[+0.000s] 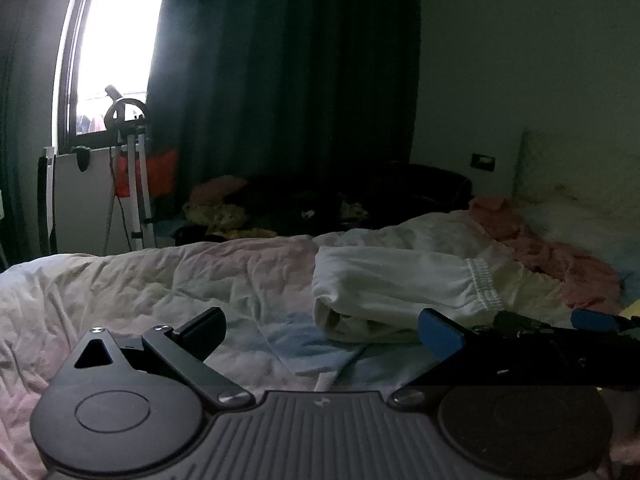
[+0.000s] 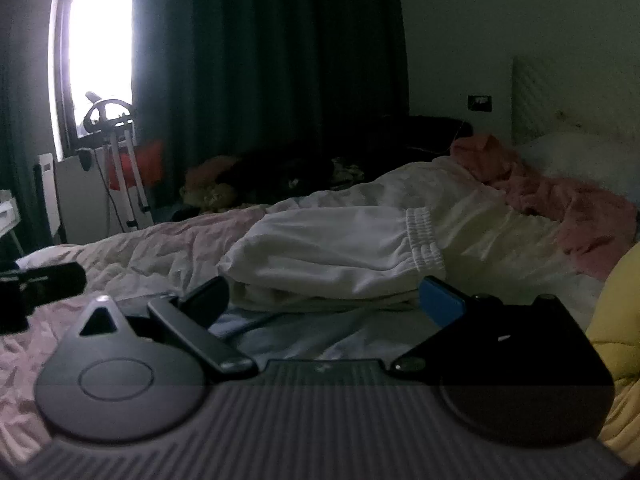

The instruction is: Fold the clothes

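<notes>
A white garment point(image 1: 400, 288) with an elastic waistband lies folded over on the rumpled pale pink bedsheet point(image 1: 160, 280). My left gripper point(image 1: 322, 334) is open and holds nothing, its fingertips just short of the garment's near left end. A light blue cloth point(image 1: 304, 344) lies under it. My right gripper point(image 2: 325, 302) is also open, just in front of the same white garment point(image 2: 332, 256), with nothing between its fingers. In the left wrist view the right gripper's blue finger point(image 1: 592, 320) shows at the far right. The left gripper's black finger point(image 2: 44, 280) pokes in at the left of the right wrist view.
A pink fluffy garment point(image 2: 560, 200) lies toward the pillow point(image 2: 580, 156) and headboard. A yellow cloth point(image 2: 616, 300) sits at the right edge. Beyond the bed are a dark curtain point(image 1: 280, 80), a bright window, a white metal stand point(image 1: 136, 184) and a pile of clothes point(image 1: 224, 208).
</notes>
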Tool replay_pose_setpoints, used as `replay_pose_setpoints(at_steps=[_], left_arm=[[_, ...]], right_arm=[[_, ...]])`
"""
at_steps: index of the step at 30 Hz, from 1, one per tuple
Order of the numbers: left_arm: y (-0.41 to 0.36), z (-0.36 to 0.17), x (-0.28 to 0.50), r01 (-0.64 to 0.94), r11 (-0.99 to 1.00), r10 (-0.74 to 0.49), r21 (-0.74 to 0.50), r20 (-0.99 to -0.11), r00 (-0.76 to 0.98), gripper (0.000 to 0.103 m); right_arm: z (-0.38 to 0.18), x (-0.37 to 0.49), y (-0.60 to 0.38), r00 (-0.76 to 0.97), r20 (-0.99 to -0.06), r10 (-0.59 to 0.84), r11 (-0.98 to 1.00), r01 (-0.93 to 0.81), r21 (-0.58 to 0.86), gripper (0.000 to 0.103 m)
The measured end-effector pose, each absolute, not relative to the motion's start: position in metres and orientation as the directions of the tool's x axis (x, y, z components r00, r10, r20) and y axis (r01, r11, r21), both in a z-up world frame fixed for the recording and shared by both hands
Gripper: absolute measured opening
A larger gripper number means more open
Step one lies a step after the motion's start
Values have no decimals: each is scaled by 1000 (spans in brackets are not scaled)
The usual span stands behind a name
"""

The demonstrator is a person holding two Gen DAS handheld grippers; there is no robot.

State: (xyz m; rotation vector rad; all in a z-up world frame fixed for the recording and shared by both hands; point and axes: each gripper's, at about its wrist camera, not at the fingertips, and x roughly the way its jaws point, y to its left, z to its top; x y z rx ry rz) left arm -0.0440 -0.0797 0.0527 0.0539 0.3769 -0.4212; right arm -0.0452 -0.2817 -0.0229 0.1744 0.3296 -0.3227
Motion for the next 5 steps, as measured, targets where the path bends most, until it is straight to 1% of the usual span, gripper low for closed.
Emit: replay_pose_setpoints(at_steps=[5], left_arm=[[-78, 53, -45, 408, 913, -388, -24, -368, 845, 103]], right_arm=[[-24, -46, -286, 894, -349, -281, 930, 343, 131, 103]])
